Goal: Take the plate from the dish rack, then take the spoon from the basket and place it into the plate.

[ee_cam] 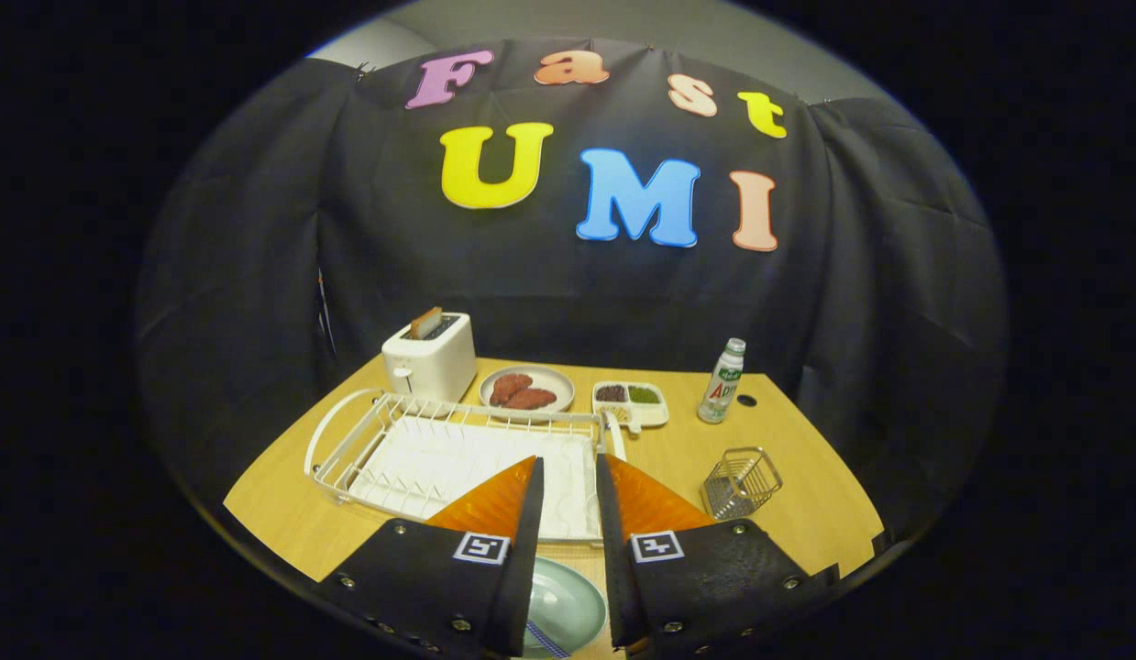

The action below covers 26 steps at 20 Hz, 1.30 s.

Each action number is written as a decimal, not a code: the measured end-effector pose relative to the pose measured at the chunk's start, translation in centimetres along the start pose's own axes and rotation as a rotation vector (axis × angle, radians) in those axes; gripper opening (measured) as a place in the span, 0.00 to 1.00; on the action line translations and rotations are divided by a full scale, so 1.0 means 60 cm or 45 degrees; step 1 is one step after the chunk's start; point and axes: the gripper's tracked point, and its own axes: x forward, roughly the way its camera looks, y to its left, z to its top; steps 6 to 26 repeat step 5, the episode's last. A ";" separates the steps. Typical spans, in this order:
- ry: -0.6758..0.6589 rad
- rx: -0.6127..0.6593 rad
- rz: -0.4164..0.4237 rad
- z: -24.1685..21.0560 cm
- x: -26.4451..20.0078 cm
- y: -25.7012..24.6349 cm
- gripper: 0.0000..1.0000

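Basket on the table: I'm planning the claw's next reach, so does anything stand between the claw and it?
Nothing visible does. The claw is open, holding nothing, above the plate; the wire basket stands just beyond its right finger on bare table, apart from the dish rack.

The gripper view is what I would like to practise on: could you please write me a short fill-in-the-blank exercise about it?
1. Behind the dish rack, a slice of bread stands in the white ____.
2. The pale green ____ lies on the table, low between the open fingers of the gripper.
3. Beyond the wire basket stands a single upright ____.

Missing words: toaster; plate; bottle.
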 end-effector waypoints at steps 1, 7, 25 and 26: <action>-0.049 0.007 -0.014 0.031 -0.005 -0.009 0.34; -0.227 0.028 -0.073 0.141 -0.033 -0.044 0.34; -0.227 0.028 -0.073 0.141 -0.033 -0.044 0.34; -0.227 0.028 -0.073 0.141 -0.033 -0.044 0.34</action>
